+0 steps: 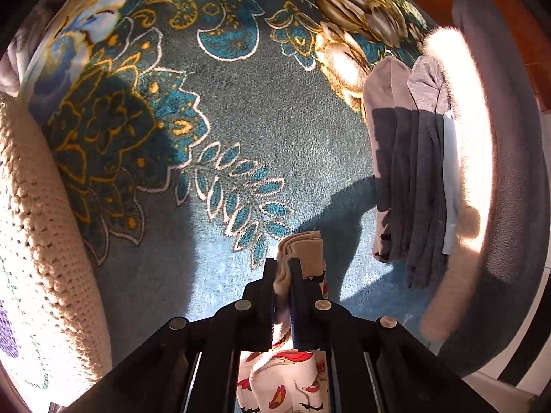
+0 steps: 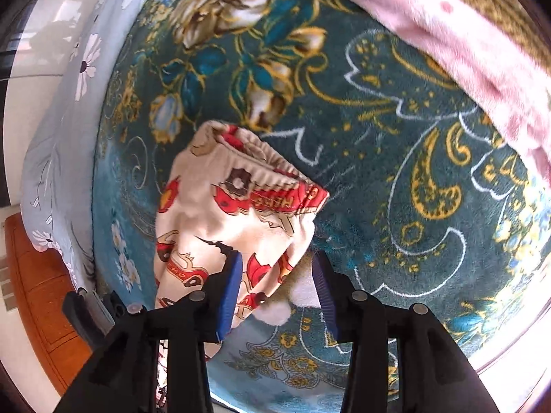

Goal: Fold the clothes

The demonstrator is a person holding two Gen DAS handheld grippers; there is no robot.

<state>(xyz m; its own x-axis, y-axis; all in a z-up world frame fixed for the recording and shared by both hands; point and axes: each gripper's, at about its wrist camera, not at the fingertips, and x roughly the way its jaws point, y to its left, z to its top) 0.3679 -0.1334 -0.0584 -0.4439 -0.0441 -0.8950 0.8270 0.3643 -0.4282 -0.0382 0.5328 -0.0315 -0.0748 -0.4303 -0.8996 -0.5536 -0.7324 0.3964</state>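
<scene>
Okay, I'm pinching the printed pants [image 2: 234, 220] tight in the left gripper [image 1: 284, 268] above the blanket [image 2: 396, 179]; right gripper [image 2: 275, 275] gaping, aiming for the waistband.

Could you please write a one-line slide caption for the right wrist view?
Right gripper, fingers open, hovers at the hanging car-print children's pants above a teal floral blanket.

Both wrist views downward, close, sharing floral blanket [image 1: 275, 130].
</scene>
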